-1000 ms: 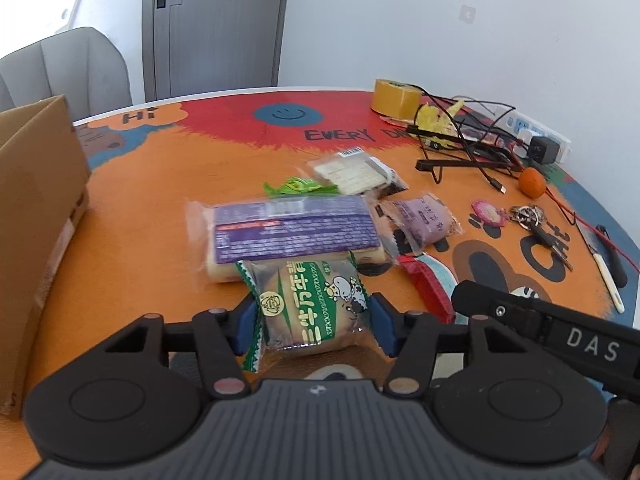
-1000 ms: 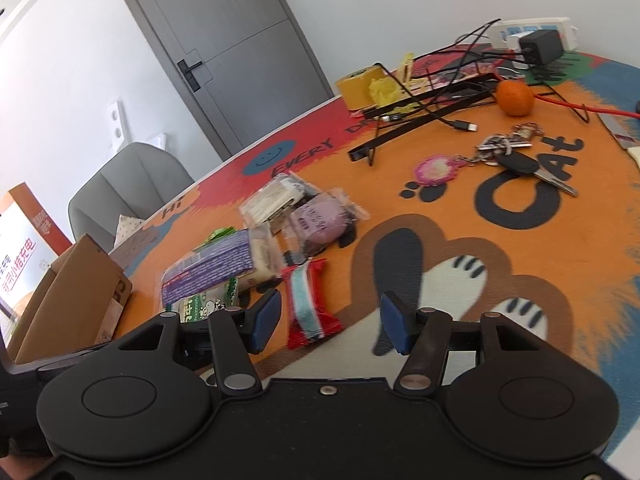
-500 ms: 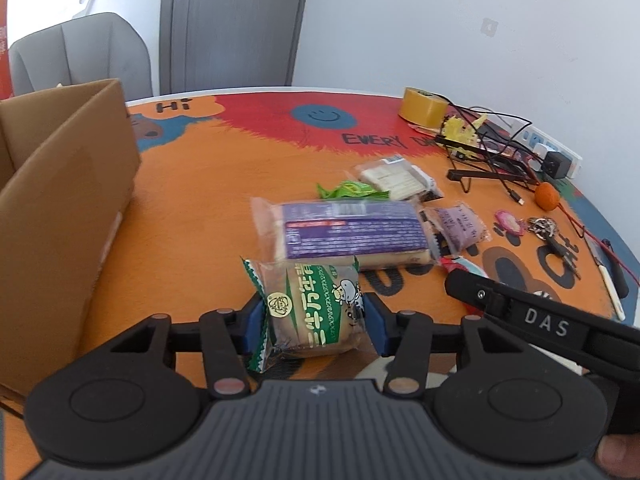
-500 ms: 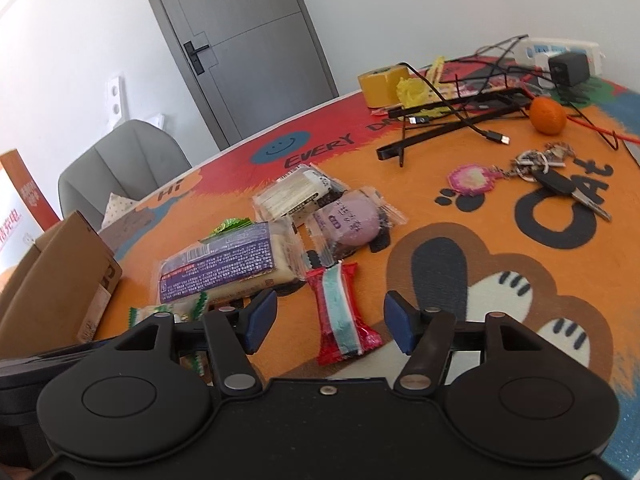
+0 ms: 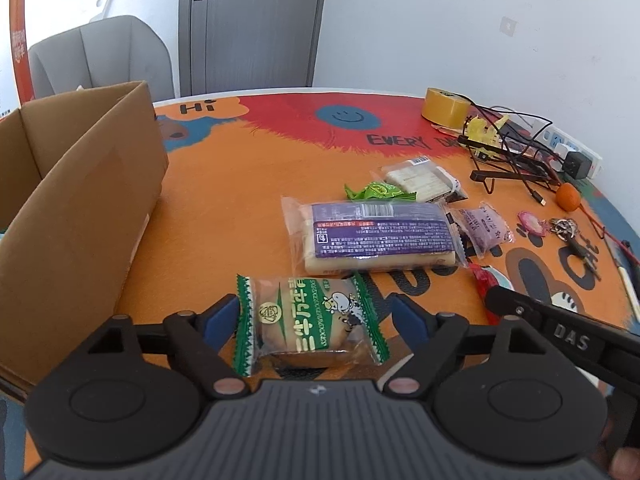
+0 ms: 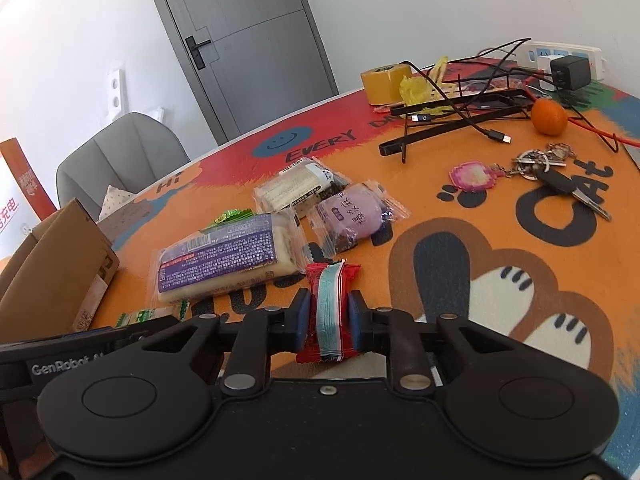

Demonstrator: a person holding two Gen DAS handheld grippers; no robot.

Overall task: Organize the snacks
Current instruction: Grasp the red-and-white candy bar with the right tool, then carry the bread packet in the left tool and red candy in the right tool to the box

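Observation:
My left gripper (image 5: 310, 314) is shut on a green-wrapped cake (image 5: 308, 322) and holds it above the orange mat, right of the open cardboard box (image 5: 76, 216). My right gripper (image 6: 329, 314) is shut on a red snack with a teal stripe (image 6: 329, 308). On the mat lie a long purple-labelled pack (image 5: 380, 236) (image 6: 224, 260), a purple round cake (image 6: 356, 216) (image 5: 484, 226), a pale wafer pack (image 6: 298, 186) (image 5: 422, 178) and a small green candy (image 5: 376, 191).
At the back right lie a yellow tape roll (image 6: 384, 80), tangled black cables (image 6: 460, 108), a power strip (image 6: 564, 60), an orange (image 6: 549, 117) and keys (image 6: 556, 176). A grey chair (image 5: 100, 58) stands behind the box.
My right gripper has closed on the red snack, which lay between its open fingers before. My left gripper has drawn back towards the box with the green cake.

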